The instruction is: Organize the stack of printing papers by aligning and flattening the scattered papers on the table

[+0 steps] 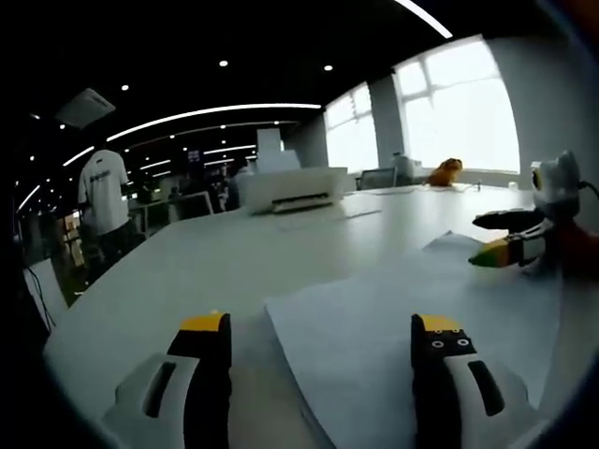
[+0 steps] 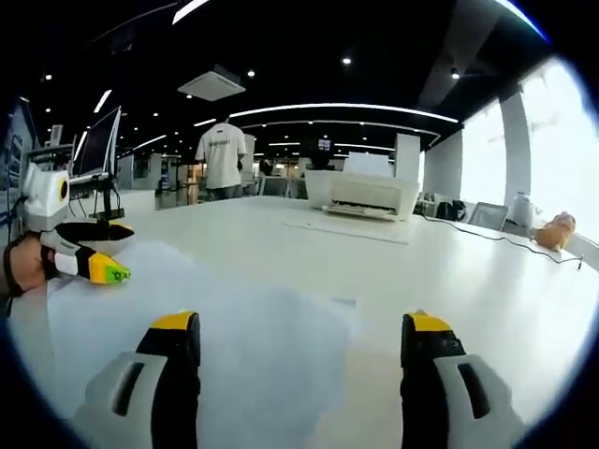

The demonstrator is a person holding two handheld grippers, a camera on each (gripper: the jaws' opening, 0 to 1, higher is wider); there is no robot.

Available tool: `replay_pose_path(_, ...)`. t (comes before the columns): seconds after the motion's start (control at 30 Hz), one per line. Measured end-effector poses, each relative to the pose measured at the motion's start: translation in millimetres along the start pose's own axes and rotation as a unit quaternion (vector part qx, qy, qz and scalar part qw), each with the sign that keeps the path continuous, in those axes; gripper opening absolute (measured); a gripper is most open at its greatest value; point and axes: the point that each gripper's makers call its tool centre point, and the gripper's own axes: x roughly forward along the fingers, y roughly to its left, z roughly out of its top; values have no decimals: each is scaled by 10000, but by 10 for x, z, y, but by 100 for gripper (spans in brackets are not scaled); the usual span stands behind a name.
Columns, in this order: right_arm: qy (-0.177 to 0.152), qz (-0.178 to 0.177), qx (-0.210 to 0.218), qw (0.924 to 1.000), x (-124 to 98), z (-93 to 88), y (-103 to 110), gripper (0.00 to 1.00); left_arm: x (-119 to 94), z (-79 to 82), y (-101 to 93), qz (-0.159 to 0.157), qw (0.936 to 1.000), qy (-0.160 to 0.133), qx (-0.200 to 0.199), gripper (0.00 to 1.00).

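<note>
White printing papers [image 1: 393, 327] lie lower centre of left gripper view, loosely fanned on table [image 1: 215, 253]. Left gripper [image 1: 323, 341] wide, empty, straddling sheet edge, likely to square it. Right gripper [image 2: 304, 341] wide, empty, over papers' lower centre. Printer [image 2: 370, 195] upper centre.

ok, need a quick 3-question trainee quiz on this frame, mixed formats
1. True or false: the left hand-held gripper is clamped on the paper sheets.
2. Multiple choice: what stands at the far end of the table? A) a printer B) a microwave C) a toolbox
3. Fill in: in the right gripper view, the right hand-held gripper has its jaws ____, above the paper.

Key
1. False: its jaws are apart, holding nothing.
2. A: a white printer.
3. open
</note>
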Motion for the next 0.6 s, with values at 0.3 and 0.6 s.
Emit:
replay_pose_path(0.3,-98,-2,97,9999,-2,36,-5,89,-4,16,16,24,10000,-51,-59,82)
replay_pose_path(0.6,-140,17,126,9998,-9,50,-2,90,-7,31,26,40,9999,-93,-94,82)
